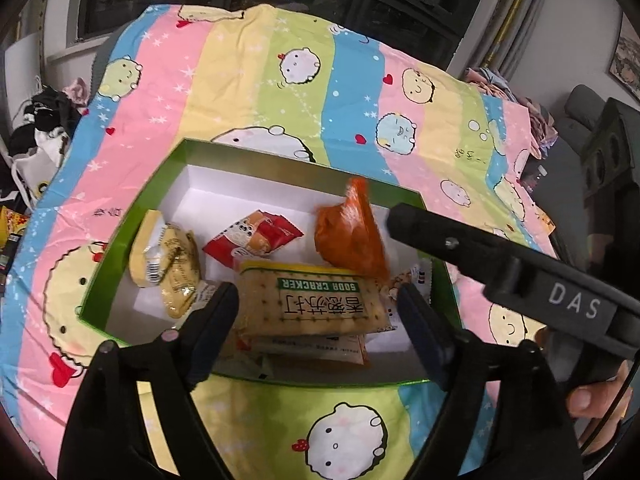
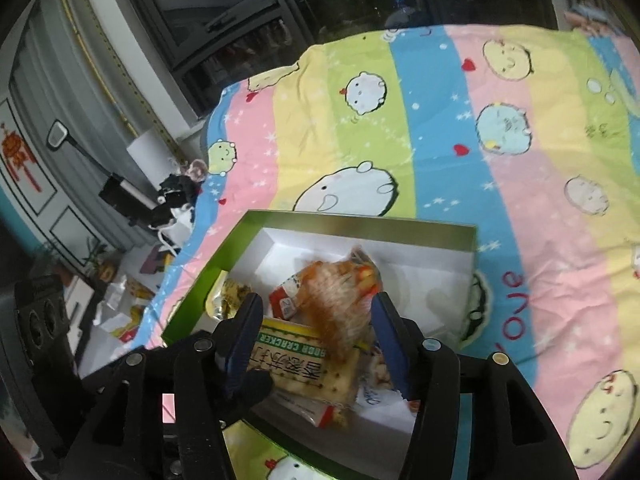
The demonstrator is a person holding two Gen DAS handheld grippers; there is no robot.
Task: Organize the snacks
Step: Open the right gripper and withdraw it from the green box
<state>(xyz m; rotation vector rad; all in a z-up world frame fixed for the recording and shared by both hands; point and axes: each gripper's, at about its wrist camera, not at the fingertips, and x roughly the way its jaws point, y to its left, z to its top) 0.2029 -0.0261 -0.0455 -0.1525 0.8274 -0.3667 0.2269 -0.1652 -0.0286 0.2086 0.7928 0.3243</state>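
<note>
Over green box [image 1: 132, 216] – both grippers open, orange pkt [image 1: 348, 232] blurred

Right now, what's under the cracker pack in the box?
Under the cracker pack in the box lie more flat packets, white with orange edges. Only their edges show; count and kind are covered.

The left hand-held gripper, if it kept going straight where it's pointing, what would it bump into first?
Most likely the soda cracker packet. It lies right between the open fingers of the left hand-held gripper, on top of other snacks inside the green box. Depth is hard to judge, so this is a best guess.
</note>
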